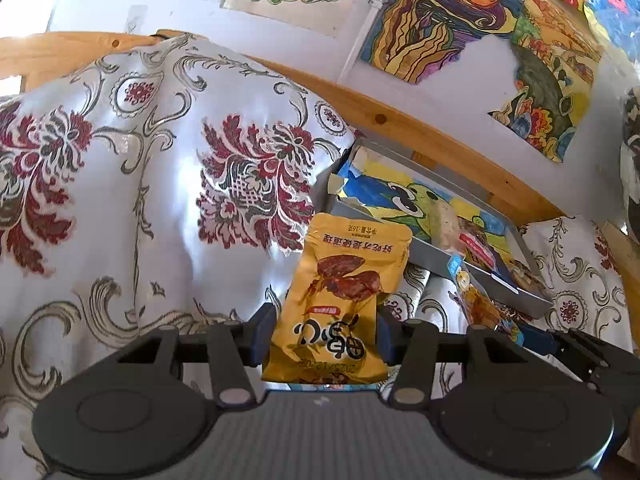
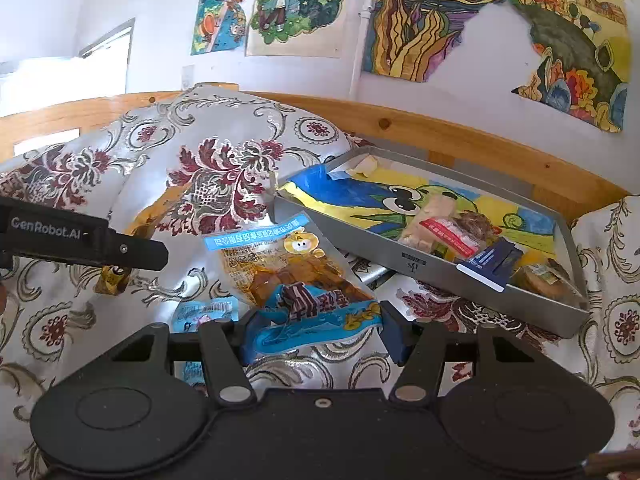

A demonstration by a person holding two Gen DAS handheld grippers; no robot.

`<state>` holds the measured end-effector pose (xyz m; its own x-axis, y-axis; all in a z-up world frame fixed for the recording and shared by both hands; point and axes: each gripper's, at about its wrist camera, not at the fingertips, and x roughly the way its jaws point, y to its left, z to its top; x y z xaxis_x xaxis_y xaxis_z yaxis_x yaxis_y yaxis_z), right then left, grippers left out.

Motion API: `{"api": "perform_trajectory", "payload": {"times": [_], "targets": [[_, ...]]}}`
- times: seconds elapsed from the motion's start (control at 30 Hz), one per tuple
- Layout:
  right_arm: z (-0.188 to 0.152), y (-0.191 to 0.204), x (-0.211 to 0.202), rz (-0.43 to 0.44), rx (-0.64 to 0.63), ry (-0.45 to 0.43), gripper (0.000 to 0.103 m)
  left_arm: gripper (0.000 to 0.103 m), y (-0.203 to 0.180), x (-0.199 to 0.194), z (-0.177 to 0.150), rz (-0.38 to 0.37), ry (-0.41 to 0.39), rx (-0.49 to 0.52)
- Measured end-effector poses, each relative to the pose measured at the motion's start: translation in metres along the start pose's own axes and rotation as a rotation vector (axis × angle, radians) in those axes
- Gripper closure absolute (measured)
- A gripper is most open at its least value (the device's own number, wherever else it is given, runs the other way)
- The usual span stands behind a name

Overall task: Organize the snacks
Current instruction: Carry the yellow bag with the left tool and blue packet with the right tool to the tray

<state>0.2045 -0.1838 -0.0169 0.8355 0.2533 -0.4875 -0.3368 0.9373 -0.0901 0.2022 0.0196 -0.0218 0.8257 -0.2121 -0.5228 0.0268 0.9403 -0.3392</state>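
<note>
The left claw (image 1: 324, 336) is closed on a yellow snack bag (image 1: 344, 300) and holds it up in front of the flowery cloth (image 1: 140, 160). The right claw (image 2: 320, 328) pinches the blue end of a clear snack bag (image 2: 288, 276), which seems to be lifted a little off the cloth, though that is hard to tell. Just to the right sits a grey tray (image 2: 432, 264), tilted, with a few snacks (image 2: 448, 232) already inside. A small blue packet (image 2: 208, 312) lies on the cloth near the right claw.
</note>
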Motion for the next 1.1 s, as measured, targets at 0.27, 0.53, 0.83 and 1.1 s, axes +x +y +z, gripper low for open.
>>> {"api": "perform_trajectory", "payload": {"times": [0.27,0.53,0.83,1.1], "targets": [[0.003,0.002,0.015,-0.005,0.007,-0.024,0.043,0.048,-0.001,0.007,0.000,0.006,-0.021,0.034],[0.013,-0.007,0.025,-0.029,0.030,-0.067,0.043,0.048,-0.008,0.018,0.013,-0.001,-0.057,0.065],[0.030,-0.029,0.042,-0.066,0.094,-0.109,0.043,0.048,-0.019,0.036,0.042,-0.011,-0.079,0.073],[0.037,-0.039,0.052,-0.074,0.108,-0.125,0.043,0.048,-0.044,0.066,0.070,-0.056,-0.089,0.105]]}}
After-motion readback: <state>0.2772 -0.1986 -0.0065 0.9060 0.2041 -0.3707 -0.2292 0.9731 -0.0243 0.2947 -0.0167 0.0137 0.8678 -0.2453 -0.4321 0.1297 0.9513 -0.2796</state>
